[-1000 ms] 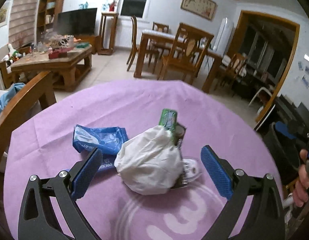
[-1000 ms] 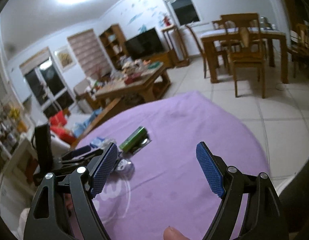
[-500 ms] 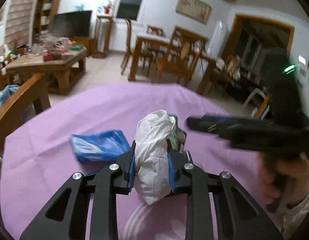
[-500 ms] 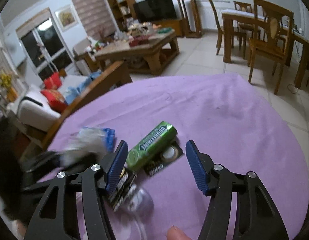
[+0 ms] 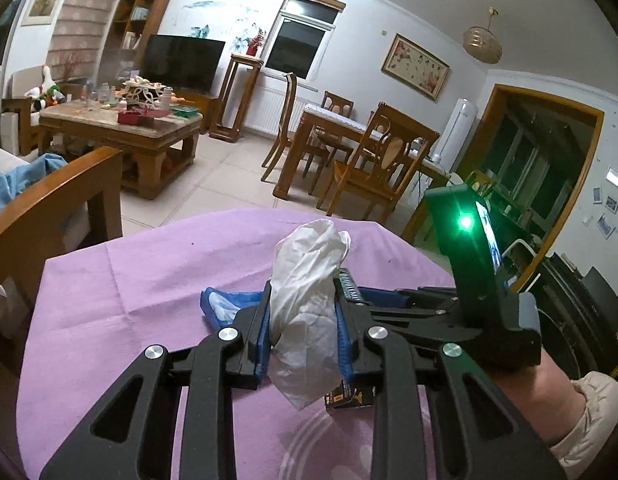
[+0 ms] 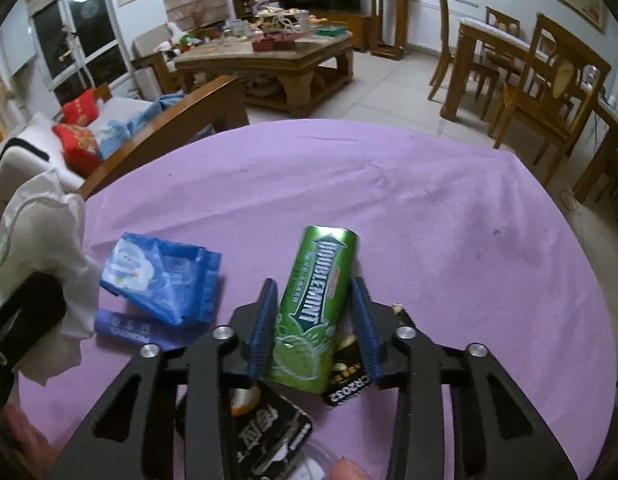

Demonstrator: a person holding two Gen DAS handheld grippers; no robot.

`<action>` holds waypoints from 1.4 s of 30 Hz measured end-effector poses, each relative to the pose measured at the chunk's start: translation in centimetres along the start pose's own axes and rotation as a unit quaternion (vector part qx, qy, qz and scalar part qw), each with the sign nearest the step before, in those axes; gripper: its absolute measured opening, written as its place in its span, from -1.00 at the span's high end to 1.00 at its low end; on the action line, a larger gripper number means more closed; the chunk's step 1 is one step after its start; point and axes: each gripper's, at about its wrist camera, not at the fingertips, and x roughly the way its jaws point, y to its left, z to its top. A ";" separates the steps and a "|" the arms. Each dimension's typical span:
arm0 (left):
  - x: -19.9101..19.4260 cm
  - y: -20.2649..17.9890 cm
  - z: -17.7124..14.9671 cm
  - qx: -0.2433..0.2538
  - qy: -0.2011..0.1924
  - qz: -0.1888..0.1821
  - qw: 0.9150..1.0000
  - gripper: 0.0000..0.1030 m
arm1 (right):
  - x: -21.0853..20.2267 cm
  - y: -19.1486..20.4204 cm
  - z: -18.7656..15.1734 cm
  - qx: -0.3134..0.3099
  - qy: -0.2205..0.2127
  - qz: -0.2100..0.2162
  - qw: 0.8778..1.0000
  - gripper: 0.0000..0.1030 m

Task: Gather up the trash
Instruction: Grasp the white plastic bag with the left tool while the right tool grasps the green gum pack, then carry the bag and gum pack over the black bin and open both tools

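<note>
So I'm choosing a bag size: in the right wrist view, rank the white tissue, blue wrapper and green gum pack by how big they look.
1. White tissue, though it sits nearest the camera, so unsure.
2-3. Blue wrapper and green gum pack look alike.

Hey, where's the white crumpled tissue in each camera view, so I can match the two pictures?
Left wrist: tissue at centre, pinched between the left gripper's blue pads.
Right wrist: tissue at the far left edge, above the left gripper's black frame.
Shared landmark: blue wrapper on the purple cloth, beside the tissue in both views.
</note>
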 end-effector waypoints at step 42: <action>2.2 -29.2 -4.6 0.205 0.032 -0.207 0.956 0.48 | -36.0 -27.8 -26.3 0.210 -0.290 0.010 0.934 0.38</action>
